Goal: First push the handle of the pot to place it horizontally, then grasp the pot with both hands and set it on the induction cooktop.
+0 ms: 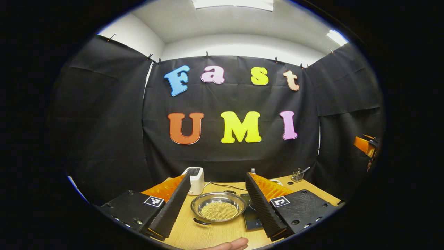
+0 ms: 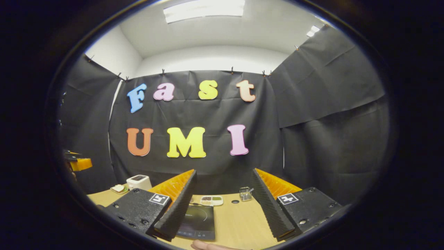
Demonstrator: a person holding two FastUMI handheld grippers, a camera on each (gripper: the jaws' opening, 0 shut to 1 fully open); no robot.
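A staged recording booth, dressed as a small kitchen corner. Black cloth [image 1: 229, 152] is clipped up as walls on three sides, with a plain white ceiling and strip lights [image 2: 204, 8] above it, so this is a set inside a larger room, not a real home. The kitchen part is a wooden table [image 2: 239, 222] carrying a toaster [image 1: 194, 178], a metal pot [image 1: 218, 207] with small beads in it, a flat black cooktop [image 2: 197, 222], a divided snack tray [image 2: 211, 200] and a small glass jar [image 1: 297, 174]
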